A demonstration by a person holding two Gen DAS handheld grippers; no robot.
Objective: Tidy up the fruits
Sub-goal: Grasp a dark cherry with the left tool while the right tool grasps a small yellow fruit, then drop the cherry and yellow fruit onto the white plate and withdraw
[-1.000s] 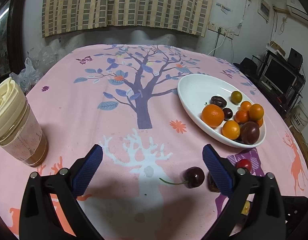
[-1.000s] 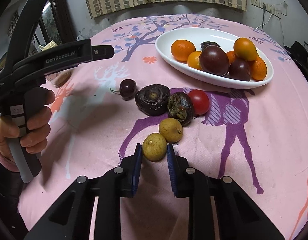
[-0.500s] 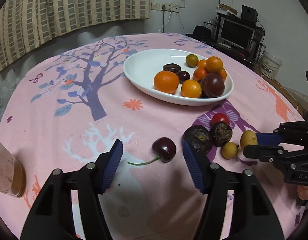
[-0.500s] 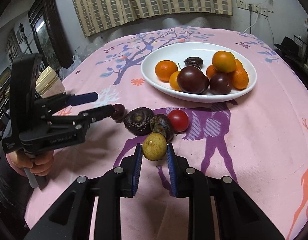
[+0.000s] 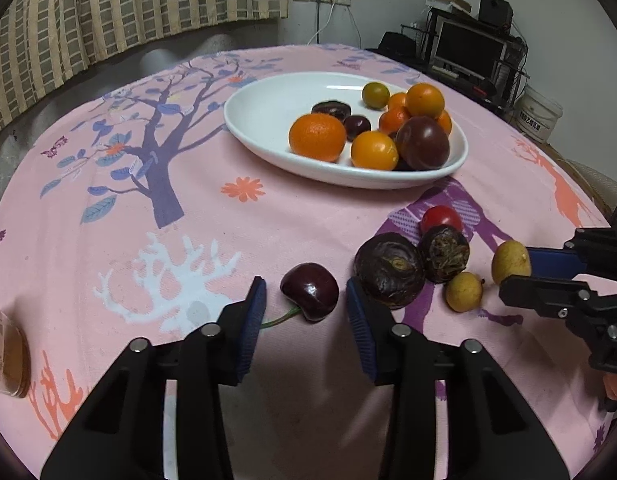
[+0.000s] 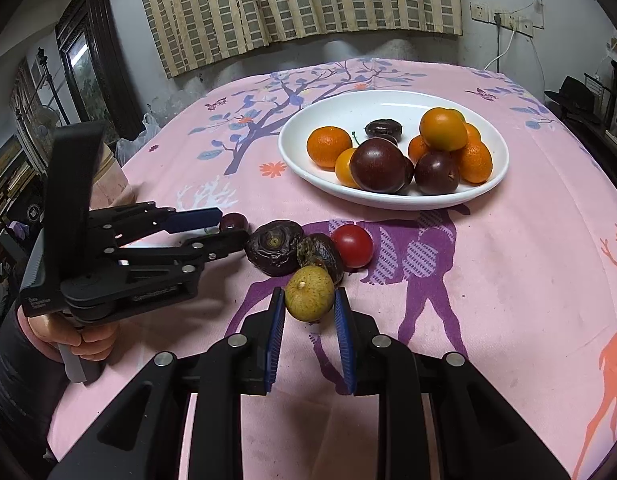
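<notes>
left gripper closing, pads short of cherry (stem toward left pad); right gripper pinching longan

Home room, curtain, computer monitor, patterned tablecloth

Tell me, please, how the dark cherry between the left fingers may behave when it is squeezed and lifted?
The cherry looks glossy and round, so it may slip or roll out sideways. Its skin seems thin, so hard pressure could bruise it. The left gripper has just been closing around it, pads not yet touching. The thin green stem will probably just dangle.
</notes>
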